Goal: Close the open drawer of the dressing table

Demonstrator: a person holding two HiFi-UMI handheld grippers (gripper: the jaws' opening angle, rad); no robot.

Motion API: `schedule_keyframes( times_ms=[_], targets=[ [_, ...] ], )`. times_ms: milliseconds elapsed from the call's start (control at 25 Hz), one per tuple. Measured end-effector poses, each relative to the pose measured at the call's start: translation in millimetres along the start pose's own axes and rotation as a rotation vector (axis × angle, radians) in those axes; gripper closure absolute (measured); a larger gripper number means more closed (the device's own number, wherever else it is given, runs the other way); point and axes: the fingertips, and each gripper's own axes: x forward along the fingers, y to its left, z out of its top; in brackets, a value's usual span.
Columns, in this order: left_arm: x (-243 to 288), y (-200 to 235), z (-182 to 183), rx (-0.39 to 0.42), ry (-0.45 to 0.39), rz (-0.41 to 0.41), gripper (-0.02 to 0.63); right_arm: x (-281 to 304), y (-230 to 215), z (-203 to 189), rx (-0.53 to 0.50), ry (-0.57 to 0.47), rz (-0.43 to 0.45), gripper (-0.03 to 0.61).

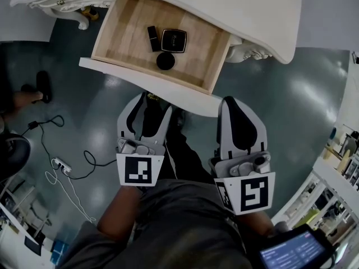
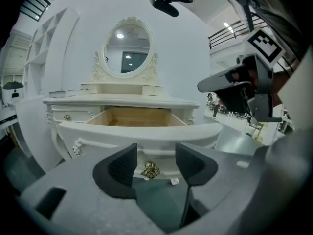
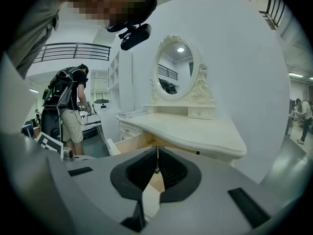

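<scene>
1. The left claw (image 2: 155, 156) is wide open and holds nothing; the gold knob (image 2: 150, 170) of the drawer shows in the gap between its jaws, and the pads do not press it
2. The right claw (image 3: 157, 155) is closed tight, tips together, with nothing in it
3. In the head view the open drawer (image 1: 112, 72) sits at 12 o'clock from both claws, pulled out from under the white dressing table (image 1: 235, 10)
4. Three black things lie on its wood floor: one small tube (image 1: 152, 38), one square case (image 1: 174, 40) at the tube's 3 o'clock, and one round thing (image 1: 165, 61) at 6 o'clock
5. One oval mirror (image 2: 127, 45) stands on the table top; one power strip (image 1: 60, 165) with a cable lies on the floor at 9 o'clock from the left claw
</scene>
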Motion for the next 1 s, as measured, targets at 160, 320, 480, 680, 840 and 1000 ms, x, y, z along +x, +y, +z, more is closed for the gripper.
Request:
schedule_keyframes(
  times_ms=[160, 320, 480, 680, 840, 1000],
  targets=[
    [3.7, 1.7, -1.8, -0.002, -0.017, -0.001, 0.353, -2.8, 0.8, -3.3, -0.002, 0.0, -0.006, 0.563],
    [5.1, 1.4, -2.3, 0.007, -0.032, -0.008, 0.353, -8.2, 7.5, -9.1, 0.001, 0.004, -0.015, 0.563],
    [5.1, 0.5, -3.1, 0.01, -0.041, -0.018, 0.353, -13.9, 11.8, -9.7, 0.002, -0.001, -0.024, 0.563],
    [1.8, 1.1, -4.1, 0.019, -0.039, -0.034, 0.354, -21.2, 16.5, -6.9, 0.003, -0.012, -0.045, 0.563],
    [4.4, 0.7, -3.6, 0.033, -0.039, -0.049, 0.354, -25.4, 16.6, -7.4, 0.007, -0.016, -0.061, 0.563],
    [3.2, -0.2, -0.7, 0.033, -0.05, -0.054, 0.354, -32.6, 16.2, -7.0, 0.01, -0.019, -0.078, 0.563]
  ],
)
